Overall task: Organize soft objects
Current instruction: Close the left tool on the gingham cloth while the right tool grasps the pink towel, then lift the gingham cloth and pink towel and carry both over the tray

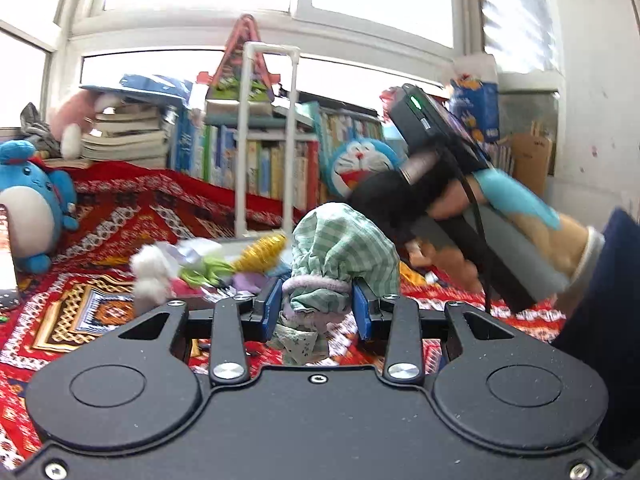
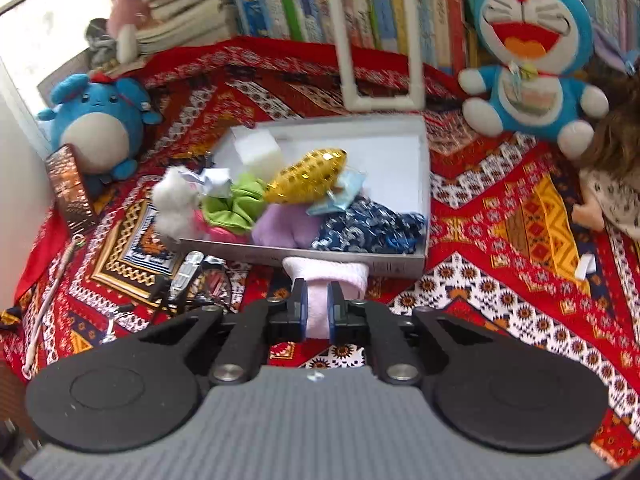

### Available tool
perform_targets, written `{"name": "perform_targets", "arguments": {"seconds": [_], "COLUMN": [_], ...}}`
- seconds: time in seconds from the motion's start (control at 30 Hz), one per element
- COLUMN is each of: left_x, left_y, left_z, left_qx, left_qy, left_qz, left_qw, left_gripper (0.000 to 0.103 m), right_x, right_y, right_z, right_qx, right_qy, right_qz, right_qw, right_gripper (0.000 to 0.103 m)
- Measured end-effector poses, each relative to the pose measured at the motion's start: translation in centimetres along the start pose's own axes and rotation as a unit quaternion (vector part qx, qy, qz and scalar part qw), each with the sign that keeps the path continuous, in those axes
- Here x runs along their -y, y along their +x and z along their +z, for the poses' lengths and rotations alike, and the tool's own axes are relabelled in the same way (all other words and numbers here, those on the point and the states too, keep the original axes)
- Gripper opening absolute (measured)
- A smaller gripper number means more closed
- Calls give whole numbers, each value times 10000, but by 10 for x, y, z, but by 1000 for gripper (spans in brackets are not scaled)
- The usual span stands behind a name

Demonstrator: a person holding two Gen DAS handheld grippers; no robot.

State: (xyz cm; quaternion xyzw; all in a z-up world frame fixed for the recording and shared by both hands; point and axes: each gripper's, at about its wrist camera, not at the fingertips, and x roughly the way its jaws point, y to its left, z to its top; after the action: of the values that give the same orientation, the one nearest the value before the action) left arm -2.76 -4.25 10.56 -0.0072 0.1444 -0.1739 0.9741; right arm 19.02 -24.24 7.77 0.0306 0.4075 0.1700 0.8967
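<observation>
- Left wrist view: a red patterned blanket [image 1: 120,216] covers the surface, with a blue round plush [image 1: 32,200] at the left edge, a row of books [image 1: 260,160] at the back, and a white pipe frame [image 1: 268,140] standing upright in front of them.
- A person's right hand [image 1: 516,216], partly in a light blue covering, carries the right gripper's body across the right side and hides part of a Doraemon plush [image 1: 360,160].
- The left gripper [image 1: 316,308] is partly closed, with its blue pads [image 1: 269,312] pressed on a bundle of green checked cloth [image 1: 340,252] bound by a pale purple scrunchie [image 1: 316,284]; the bundle is held above the blanket.
- Right wrist view: a shallow grey box [image 2: 400,266] lies on the blanket, holding a gold sequined piece [image 2: 308,176], a lime green cloth [image 2: 236,204], a lilac cloth [image 2: 280,228], a dark blue patterned cloth [image 2: 368,224], a white foam block [image 2: 260,152] and a white fluffy toy [image 2: 176,204] at its left wall.
- A long-haired doll [image 2: 612,176] lies at the right edge.
- The right gripper [image 2: 318,308] is narrow and clamped on a pale pink sock [image 2: 324,276], just in front of the box's near wall.
</observation>
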Motion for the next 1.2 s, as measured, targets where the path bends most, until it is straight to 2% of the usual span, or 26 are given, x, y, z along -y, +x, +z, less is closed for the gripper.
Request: {"name": "perform_targets", "arguments": {"seconds": [0.07,0.1,0.23,0.37,0.53,0.6,0.63,0.67,0.8,0.93,1.07,1.2], "left_x": [-8,-12,-30,-44,-55,-56,-58,-59,-61,-66,-76,-83], "left_y": [-5,-6,-8,-8,-3,-2,0,1,5,11,19,30], "left_z": [5,7,14,17,17,16,16,17,19,24,34,45], "left_qx": [83,104,75,55,-2,-9,-15,-22,-30,-48,-58,-51], "left_qy": [-16,-17,-168,-214,-282,-288,-303,-327,-312,-249,-281,-212], "left_qz": [175,263,437,555,589,604,602,590,600,587,600,630], "left_qw": [9998,9996,9989,9982,9979,9978,9977,9977,9977,9980,9978,9978], "left_gripper": [35,35,35,35,35,35,35,35,35,35,35,35], "right_x": [0,1,-1,-11,-17,-17,-17,-17,-15,-12,-11,-16], "right_y": [8,14,39,61,79,80,80,79,73,57,35,12], "right_z": [2,3,4,5,5,4,3,2,1,1,4,9], "right_qx": [-90,-141,-352,-484,-682,-712,-728,-743,-712,-544,-314,44], "right_qy": [58,112,232,158,134,104,99,109,209,404,472,363], "right_qz": [-49,-52,-209,-332,-523,-558,-572,-624,-651,-565,-324,-279], "right_qw": [9999,9998,9989,9982,9962,9958,9957,9952,9951,9961,9979,9989], "right_gripper": [61,65,67,73,74,73,58,48,35,31,31,31]}}
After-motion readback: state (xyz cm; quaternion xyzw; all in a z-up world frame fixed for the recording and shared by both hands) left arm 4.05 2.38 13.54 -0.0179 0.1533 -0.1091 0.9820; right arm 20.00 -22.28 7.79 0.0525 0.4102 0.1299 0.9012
